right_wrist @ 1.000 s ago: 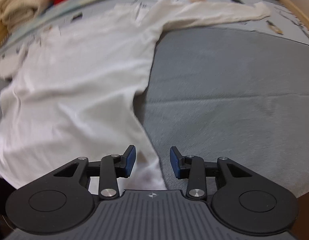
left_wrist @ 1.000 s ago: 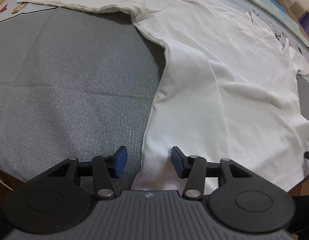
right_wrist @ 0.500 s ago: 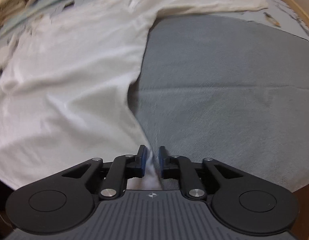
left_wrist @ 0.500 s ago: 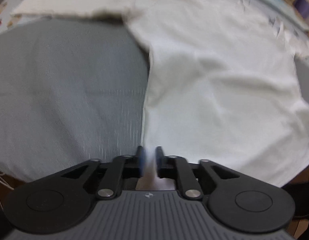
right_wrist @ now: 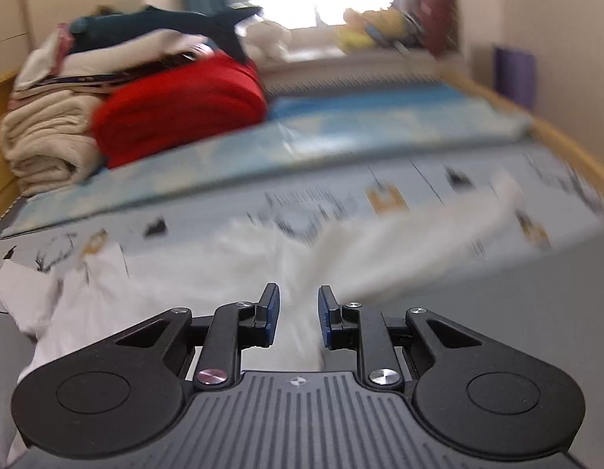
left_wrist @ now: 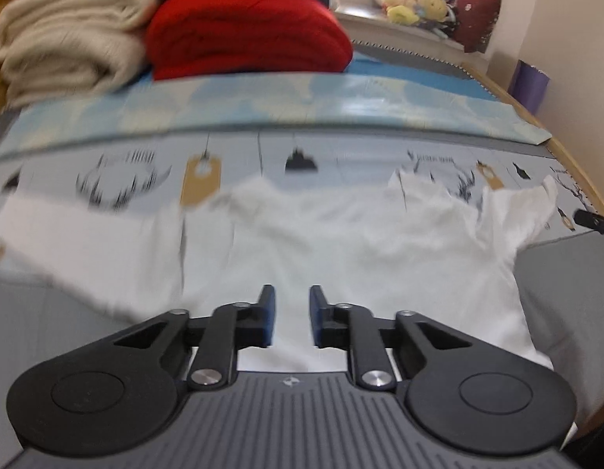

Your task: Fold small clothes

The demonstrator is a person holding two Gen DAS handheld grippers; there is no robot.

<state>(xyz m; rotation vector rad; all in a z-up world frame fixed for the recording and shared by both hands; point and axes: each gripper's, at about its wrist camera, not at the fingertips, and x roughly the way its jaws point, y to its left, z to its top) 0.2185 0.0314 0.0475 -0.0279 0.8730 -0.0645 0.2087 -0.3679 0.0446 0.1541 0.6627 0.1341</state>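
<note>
A white long-sleeved shirt (left_wrist: 341,242) lies spread on a grey mat and a patterned blue sheet. It also shows in the right wrist view (right_wrist: 208,285), blurred, with one sleeve (right_wrist: 419,242) stretching right. My left gripper (left_wrist: 292,314) is over the shirt's body with its jaws a small gap apart, and white cloth shows between and below them. My right gripper (right_wrist: 298,314) is over the shirt's right edge, jaws also slightly apart with white cloth in the gap. Whether either holds cloth is unclear.
A folded red blanket (left_wrist: 243,35) and cream blankets (left_wrist: 67,39) are stacked at the back of the bed. Stuffed toys (left_wrist: 415,4) sit on a sill. The grey mat (right_wrist: 517,293) lies at the right. A wooden bed edge (left_wrist: 575,168) runs along the right.
Both grippers closed on the shirt's lower hem corners, then tilted up and moved forward over the shirt. Their jaws now stand a little wider apart than half a second ago.
</note>
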